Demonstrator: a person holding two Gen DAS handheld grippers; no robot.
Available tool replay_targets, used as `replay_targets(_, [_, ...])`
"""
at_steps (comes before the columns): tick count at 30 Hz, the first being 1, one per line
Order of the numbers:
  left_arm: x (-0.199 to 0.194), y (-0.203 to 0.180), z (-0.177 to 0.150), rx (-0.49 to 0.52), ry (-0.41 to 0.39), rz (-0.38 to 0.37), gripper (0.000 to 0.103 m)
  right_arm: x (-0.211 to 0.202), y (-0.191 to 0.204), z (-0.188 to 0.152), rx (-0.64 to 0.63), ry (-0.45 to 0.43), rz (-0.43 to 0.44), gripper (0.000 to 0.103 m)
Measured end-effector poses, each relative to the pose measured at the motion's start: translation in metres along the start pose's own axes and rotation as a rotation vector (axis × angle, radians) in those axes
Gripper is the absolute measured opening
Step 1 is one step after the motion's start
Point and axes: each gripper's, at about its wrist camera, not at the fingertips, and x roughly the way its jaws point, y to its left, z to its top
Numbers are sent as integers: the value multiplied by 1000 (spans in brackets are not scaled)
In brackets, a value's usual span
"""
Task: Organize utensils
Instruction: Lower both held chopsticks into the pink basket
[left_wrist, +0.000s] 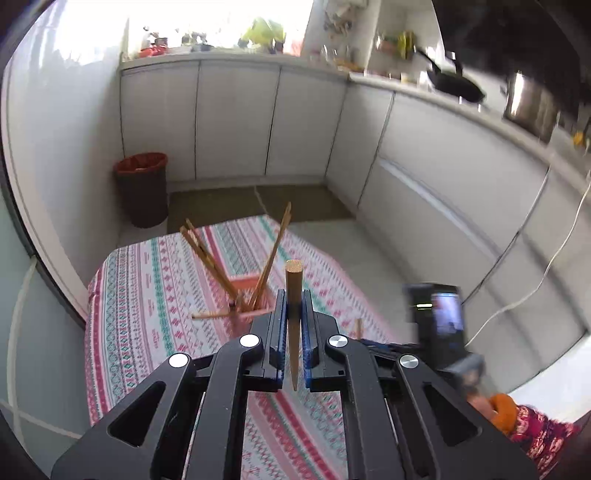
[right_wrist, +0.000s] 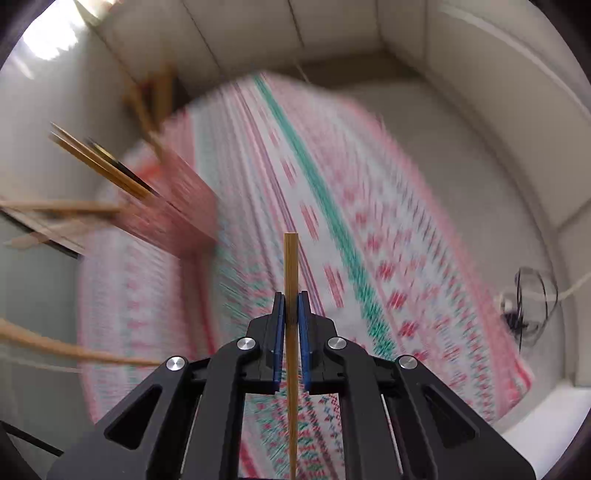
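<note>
A cloth (left_wrist: 155, 295) woven in pink, teal and white bands covers the worktop, and on it stands a pink, square-sided holder (left_wrist: 255, 295) with several thin wooden chopsticks (left_wrist: 275, 247) fanning out of its mouth. The left claw (left_wrist: 294, 299) is clamped on a round, tapering wooden chopstick (left_wrist: 294, 291), its flat grainy end pointing away just right of the holder and its thin tip back toward the camera; the blue pads pinch it mid-length. The right claw (right_wrist: 291, 301) is pressed together on a slimmer, pale bamboo stick (right_wrist: 290, 266) running straight along the fingers, above the cloth to the right of the holder (right_wrist: 173, 206), which is blurred in this view. Both claws tilt downward over the worktop.
</note>
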Motion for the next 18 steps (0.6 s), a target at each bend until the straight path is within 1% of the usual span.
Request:
replay_targets(2, [-6,5,10,-28,-47,5,6,-41,4,7,-13,-86,65,7])
replay_targets(3, [-10,7,16,-47,-75,5,6,-70,6,13,-20,-154,101,7])
replay_targets(4, [-13,9,21,-61,-97,4,6,-85,9,19,-21,-194,122,7])
replay_targets(5, [-15,9,27,-74,-121,10,6,-110,11,25,-20,-256,156,7])
replay_targets(6, [-18,9,32,-80,-140,20,6,-122,17,30,-21,-289,172,7])
replay_targets(7, [-19,8,39,-89,-178,42,6,-142,19,35,-24,-342,199,7])
replay_targets(10, [-14,6,51,-106,-226,81,6,-179,27,49,-32,-451,248,7])
replay_targets(12, [-1,5,58,-111,-241,114,6,-193,33,61,-36,-495,277,7])
replay_targets(14, [10,6,63,-113,-247,150,6,-197,38,74,-36,-526,290,7])
replay_targets(15, [20,7,65,-110,-252,182,6,-197,38,78,-35,-532,294,7])
replay_targets(18, [49,11,69,-104,-241,223,6,-189,35,90,-34,-525,306,7])
